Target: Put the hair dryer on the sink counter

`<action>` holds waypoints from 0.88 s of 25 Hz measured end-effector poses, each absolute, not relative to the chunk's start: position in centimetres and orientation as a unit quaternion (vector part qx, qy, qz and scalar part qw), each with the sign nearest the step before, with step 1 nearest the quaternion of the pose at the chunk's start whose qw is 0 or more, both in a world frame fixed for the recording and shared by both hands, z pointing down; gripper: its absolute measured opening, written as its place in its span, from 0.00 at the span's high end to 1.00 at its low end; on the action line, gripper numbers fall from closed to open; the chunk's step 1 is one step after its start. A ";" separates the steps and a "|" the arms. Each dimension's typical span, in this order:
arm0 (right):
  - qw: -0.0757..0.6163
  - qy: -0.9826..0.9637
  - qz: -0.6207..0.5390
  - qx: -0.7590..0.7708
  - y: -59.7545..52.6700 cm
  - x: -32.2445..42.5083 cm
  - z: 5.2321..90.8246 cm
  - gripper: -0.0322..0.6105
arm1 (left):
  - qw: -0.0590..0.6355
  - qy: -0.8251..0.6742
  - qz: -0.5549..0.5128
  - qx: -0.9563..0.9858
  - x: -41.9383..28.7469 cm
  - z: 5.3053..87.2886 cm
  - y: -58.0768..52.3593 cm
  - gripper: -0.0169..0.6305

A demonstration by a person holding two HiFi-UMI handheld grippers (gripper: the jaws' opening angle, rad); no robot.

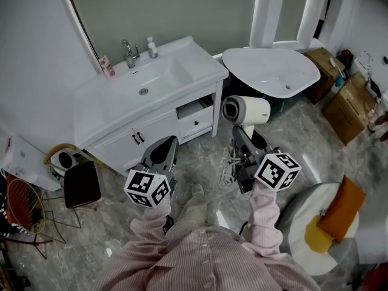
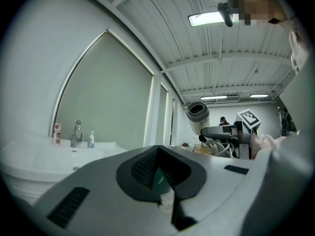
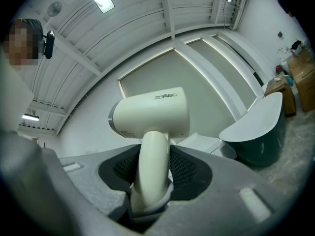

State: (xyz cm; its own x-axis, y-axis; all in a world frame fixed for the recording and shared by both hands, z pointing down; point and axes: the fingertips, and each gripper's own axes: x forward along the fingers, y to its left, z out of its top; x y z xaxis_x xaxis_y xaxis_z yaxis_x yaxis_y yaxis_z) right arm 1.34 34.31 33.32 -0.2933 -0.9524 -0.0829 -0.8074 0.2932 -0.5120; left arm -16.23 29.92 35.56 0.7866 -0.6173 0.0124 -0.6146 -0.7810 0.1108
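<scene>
With your right gripper [image 1: 241, 139] pinching the hair dryer [image 1: 245, 110] by its handle in mid-air beside the sink counter [image 1: 203, 65] and your left gripper [image 1: 162, 155] pressed together empty, the heavy head could swivel, or the dangling cord [image 1: 228, 165] could snag the open drawer [image 1: 195, 115].

The head view looks from high up, steeply down, at the sink counter [image 1: 91, 111], the floor and both tools. The left gripper [image 2: 156, 149] view sits low, right behind its own jaws, and looks across and up to the ceiling [image 2: 221, 58]. The right gripper [image 3: 153, 154] view sits very near the hair dryer [image 3: 152, 114] and looks up too. The head and left views share the tap [image 1: 128, 53]. The head and right views share the white tub [image 1: 270, 71]. All three show the hair dryer.
</scene>
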 end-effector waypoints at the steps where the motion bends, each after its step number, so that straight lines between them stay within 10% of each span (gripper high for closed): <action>1: 0.190 0.781 -0.191 -0.563 33.5 1.6 33.4 0.69 | 0.054 -0.326 -0.012 0.944 -16.0 35.6 29.1 0.98; 22: 0.169 0.769 -0.211 -0.579 13.2 6.7 34.2 0.69 | 0.074 -0.298 -0.004 0.952 -9.7 35.8 8.1 0.98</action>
State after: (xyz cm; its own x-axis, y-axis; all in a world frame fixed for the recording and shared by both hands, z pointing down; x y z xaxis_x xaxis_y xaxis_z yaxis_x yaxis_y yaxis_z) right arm 6.70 13.17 34.20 -0.2712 -0.9624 -0.0160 -0.8197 0.2396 -0.5203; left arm -9.74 8.10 35.83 0.8229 -0.5671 0.0367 -0.5660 -0.8121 0.1421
